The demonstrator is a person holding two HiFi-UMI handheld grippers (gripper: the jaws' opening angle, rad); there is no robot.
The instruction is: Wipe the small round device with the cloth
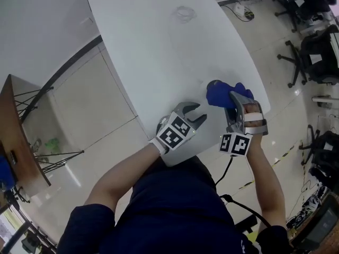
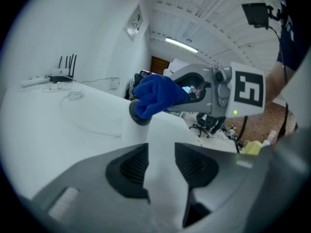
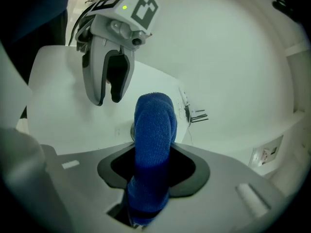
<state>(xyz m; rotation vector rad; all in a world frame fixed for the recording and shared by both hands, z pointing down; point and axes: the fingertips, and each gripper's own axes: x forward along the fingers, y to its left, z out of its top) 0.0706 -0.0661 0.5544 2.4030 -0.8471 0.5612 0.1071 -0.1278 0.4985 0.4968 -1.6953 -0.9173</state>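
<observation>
— Just ahead of the right gripper [image 1: 233, 100], what's that blue blob? Is that the thing doing the wiping?

— Yep. The right gripper's jaws are clamped on a bunched-up fuzzy blue cloth [image 1: 222, 95]. Its own view shows the cloth [image 3: 154, 130] filling the gap between the pads and sticking out past the tips. The small round dark-grey device [image 2: 138, 118] sits flat on the white oval table [image 1: 159, 46], right under the cloth's free end. From the left gripper's camera the cloth [image 2: 155, 96] lies over the top of the device, with only the near rim peeking out. Whether it's actually pressing down, no view really settles.

— And the left gripper [image 1: 192, 112]? Pinning the device in place?

— Nope. Its jaws stand spread, with nothing but bare table [image 2: 48, 130] between them. It's just beside the right gripper, on that one's left, at the table edge nearest the person. The tips point toward the device and cloth but stay apart from both. In the right gripper's view it [image 3: 108, 98] hangs up and to the left of the cloth, no contact.

— Anything else out there?

— Way past the left gripper's tips there's a black router with antennas [image 2: 65, 68], plus a thin looped cable [image 2: 73, 96] lying on the table.
</observation>
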